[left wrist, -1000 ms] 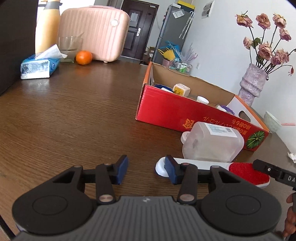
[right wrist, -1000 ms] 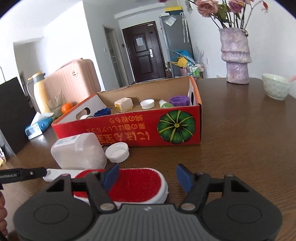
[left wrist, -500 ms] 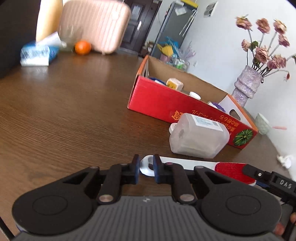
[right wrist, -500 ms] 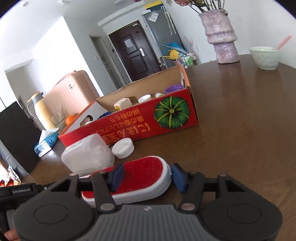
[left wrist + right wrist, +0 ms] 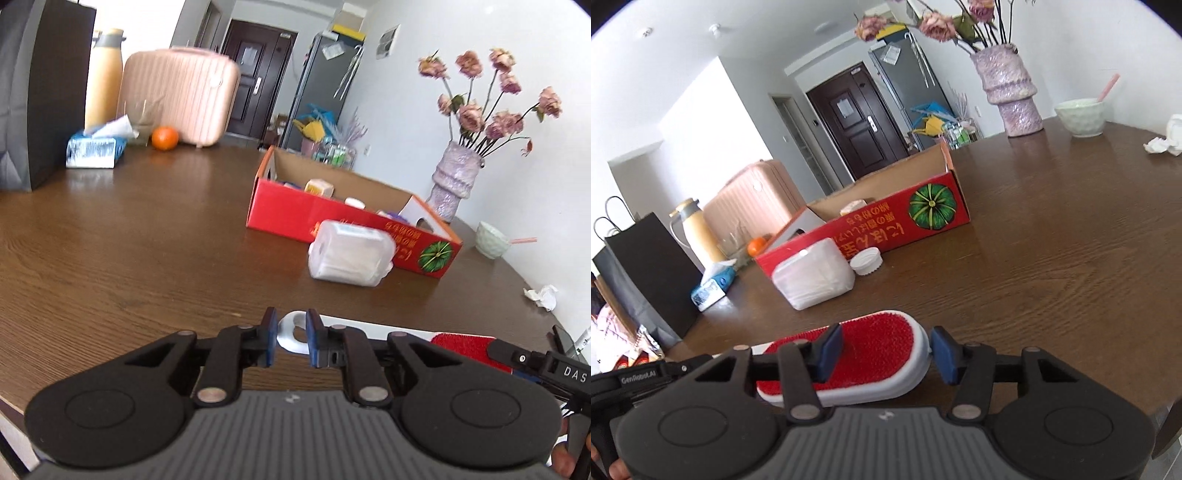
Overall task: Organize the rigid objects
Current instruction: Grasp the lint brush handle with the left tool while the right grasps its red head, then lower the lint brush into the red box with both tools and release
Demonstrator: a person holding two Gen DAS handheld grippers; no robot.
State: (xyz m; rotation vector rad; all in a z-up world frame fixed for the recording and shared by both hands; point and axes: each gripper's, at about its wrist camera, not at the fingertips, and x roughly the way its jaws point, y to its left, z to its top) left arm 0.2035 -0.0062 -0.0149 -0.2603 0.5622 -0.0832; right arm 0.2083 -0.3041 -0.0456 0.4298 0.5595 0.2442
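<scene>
Brush [image 5: 871, 354] above table [image 5: 1052, 258] edge

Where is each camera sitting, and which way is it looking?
Left wrist view: on the left gripper, shut on the white ringed handle, facing the long red cardboard box; fingertips show bottom right.
Right wrist view: on the right gripper, closing around the red bristled brush head, facing the same box; a fingertip shows bottom left.
Both share the box and the clear plastic jug.
</scene>
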